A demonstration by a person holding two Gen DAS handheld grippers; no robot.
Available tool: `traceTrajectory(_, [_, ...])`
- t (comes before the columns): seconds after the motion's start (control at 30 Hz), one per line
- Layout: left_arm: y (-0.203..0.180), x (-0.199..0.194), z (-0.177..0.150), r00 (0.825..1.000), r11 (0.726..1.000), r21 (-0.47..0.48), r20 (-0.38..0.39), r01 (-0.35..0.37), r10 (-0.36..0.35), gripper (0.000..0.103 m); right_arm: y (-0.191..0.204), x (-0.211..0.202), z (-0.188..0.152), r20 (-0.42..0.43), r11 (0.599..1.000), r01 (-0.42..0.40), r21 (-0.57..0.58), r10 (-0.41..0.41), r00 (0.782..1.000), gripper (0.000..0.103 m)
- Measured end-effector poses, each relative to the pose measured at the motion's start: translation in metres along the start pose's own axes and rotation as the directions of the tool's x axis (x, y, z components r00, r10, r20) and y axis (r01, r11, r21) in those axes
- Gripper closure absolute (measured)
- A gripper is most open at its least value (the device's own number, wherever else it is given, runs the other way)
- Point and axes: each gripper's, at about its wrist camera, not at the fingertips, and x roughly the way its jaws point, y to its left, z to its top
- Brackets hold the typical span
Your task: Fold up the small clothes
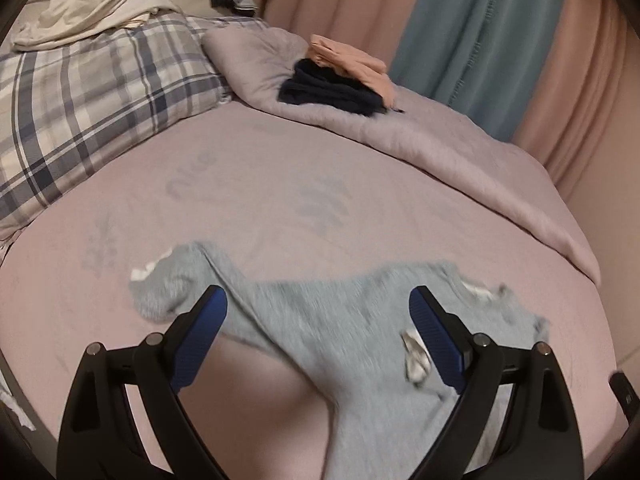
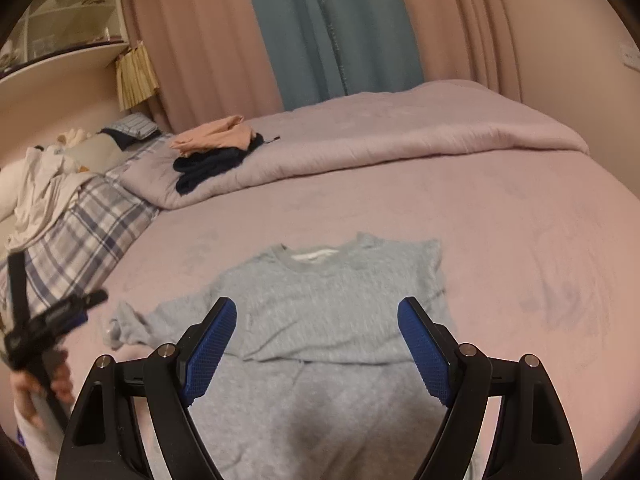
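A light grey sweatshirt [image 2: 332,300] lies on the pink bed sheet [image 2: 520,240], collar on the far side. Its body shows a straight crosswise fold edge near me, and one sleeve trails out to the left. My right gripper [image 2: 317,308] hovers over the near part of the sweatshirt, open, with nothing between its blue pads. In the left wrist view the same sweatshirt [image 1: 340,320] looks blurred and rumpled. My left gripper [image 1: 318,300] stands open above it, pads clear of the cloth. The right wrist view also catches the left gripper [image 2: 90,300] at the far left, held by a hand [image 2: 36,384].
A folded pile of peach and dark navy clothes [image 2: 212,152] rests on the lilac duvet [image 2: 400,128] bunched along the far side of the bed. A plaid pillow [image 1: 100,100] and cream bedding [image 1: 80,8] lie at the left. Pink and blue curtains hang behind.
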Motion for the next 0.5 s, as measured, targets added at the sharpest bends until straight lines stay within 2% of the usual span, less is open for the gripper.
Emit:
traceTrajectory(0.07, [0.008, 0.012, -0.003, 0.999, 0.999, -0.026, -0.033, -0.023, 0.022, 0.01, 0.006, 0.008, 0.005, -0.025, 1.0, -0.013, -0.028, 0.012, 1.0, 0.02])
traceTrajectory(0.17, [0.016, 0.023, -0.013, 0.998, 1.0, -0.017, -0.057, -0.012, 0.011, 0.01, 0.013, 0.017, 0.012, -0.051, 0.998, -0.017, -0.064, 0.014, 0.999, 0.02])
traceTrajectory(0.3, [0.027, 0.034, -0.027, 0.995, 0.998, -0.029, -0.085, -0.056, 0.054, 0.01, 0.018, 0.025, 0.018, -0.068, 0.996, -0.052, -0.075, 0.047, 0.997, 0.02])
traceTrajectory(0.43, [0.032, 0.039, -0.03, 0.996, 0.996, -0.077, -0.081, -0.044, 0.038, 0.01, 0.019, 0.033, 0.02, -0.091, 0.99, -0.117, -0.083, 0.109, 0.99, 0.02])
traceTrajectory(0.5, [0.031, 0.041, -0.032, 0.996, 0.995, -0.089, -0.081, -0.034, 0.027, 0.01, 0.015, 0.035, 0.017, -0.089, 0.991, -0.113, -0.077, 0.106, 0.99, 0.02])
